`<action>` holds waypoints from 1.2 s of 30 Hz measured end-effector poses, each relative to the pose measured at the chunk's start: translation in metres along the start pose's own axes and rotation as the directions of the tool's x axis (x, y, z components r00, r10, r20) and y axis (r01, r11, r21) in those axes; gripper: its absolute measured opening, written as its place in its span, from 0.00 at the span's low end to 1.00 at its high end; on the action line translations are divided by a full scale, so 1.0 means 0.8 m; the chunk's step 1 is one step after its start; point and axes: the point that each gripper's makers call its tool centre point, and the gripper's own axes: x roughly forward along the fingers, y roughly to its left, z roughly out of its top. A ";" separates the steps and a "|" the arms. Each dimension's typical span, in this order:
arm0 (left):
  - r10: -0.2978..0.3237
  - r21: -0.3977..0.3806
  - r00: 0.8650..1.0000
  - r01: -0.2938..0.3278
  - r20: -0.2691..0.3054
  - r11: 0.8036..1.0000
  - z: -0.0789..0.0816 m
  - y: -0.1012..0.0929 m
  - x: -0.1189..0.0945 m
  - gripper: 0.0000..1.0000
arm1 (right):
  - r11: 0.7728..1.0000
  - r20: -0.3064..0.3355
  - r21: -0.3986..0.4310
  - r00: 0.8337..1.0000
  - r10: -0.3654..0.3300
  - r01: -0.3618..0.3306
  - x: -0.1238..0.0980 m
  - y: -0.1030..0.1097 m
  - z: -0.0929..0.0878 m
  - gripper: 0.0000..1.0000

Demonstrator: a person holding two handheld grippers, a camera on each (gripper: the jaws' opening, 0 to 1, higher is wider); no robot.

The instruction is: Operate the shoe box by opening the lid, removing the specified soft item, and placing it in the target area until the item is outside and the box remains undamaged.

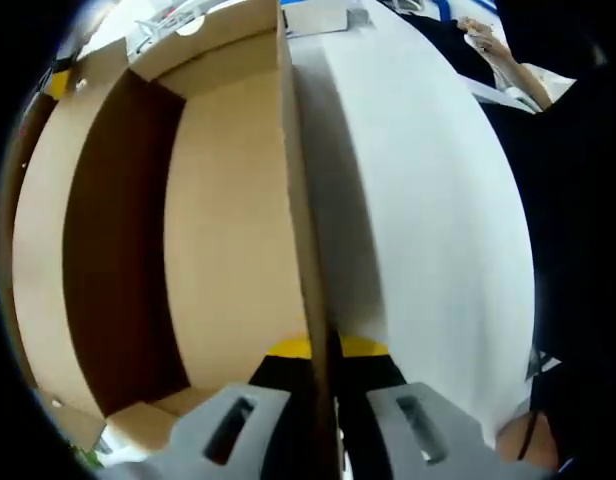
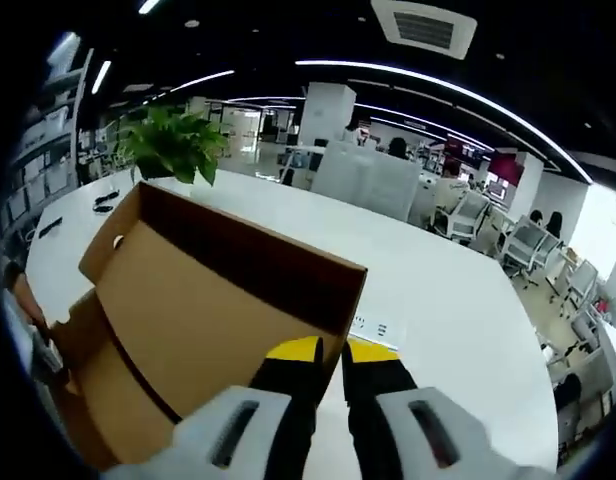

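The left gripper (image 1: 318,400) pinches one wall of the open shoe box (image 1: 228,230), probably to steady it on the white table (image 1: 428,220). The right gripper (image 2: 330,375) has its jaws pressed together at the box edge. The soft item cannot be seen inside.

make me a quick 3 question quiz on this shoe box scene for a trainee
1. True or false: the left gripper is shut on a wall of the cardboard box.
2. What green thing stands beyond the box in the right gripper view? A) plant B) bottle C) towel
3. Fill in: the box sits on a ____ table.

Key: 1 true; 2 A; 3 white
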 end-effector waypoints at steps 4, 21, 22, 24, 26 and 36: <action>0.000 -0.001 1.000 0.000 0.001 1.000 0.000 0.000 0.000 0.04 | 1.000 0.039 0.024 0.999 0.000 -0.001 -0.006 0.001 0.000 0.06; 0.001 0.002 1.000 -0.001 -0.005 1.000 0.000 -0.001 0.000 0.04 | 0.998 0.175 0.062 0.984 -0.018 0.007 -0.044 0.006 0.014 0.06; 0.002 0.003 1.000 -0.002 -0.006 1.000 0.000 -0.001 0.000 0.04 | 0.998 0.180 0.069 0.983 -0.018 0.006 -0.046 0.005 0.015 0.06; 0.003 0.002 1.000 -0.003 -0.006 1.000 0.000 -0.001 0.000 0.04 | 0.997 0.190 0.074 0.982 -0.020 0.006 -0.050 0.006 0.015 0.05; 0.003 0.002 1.000 -0.003 -0.006 1.000 0.000 -0.001 0.000 0.04 | 0.997 0.201 0.077 0.979 -0.023 0.008 -0.053 0.006 0.015 0.05; 0.004 0.003 1.000 -0.004 -0.006 1.000 0.000 -0.003 0.000 0.04 | 0.995 0.233 0.102 0.972 -0.026 0.003 -0.067 0.009 0.013 0.04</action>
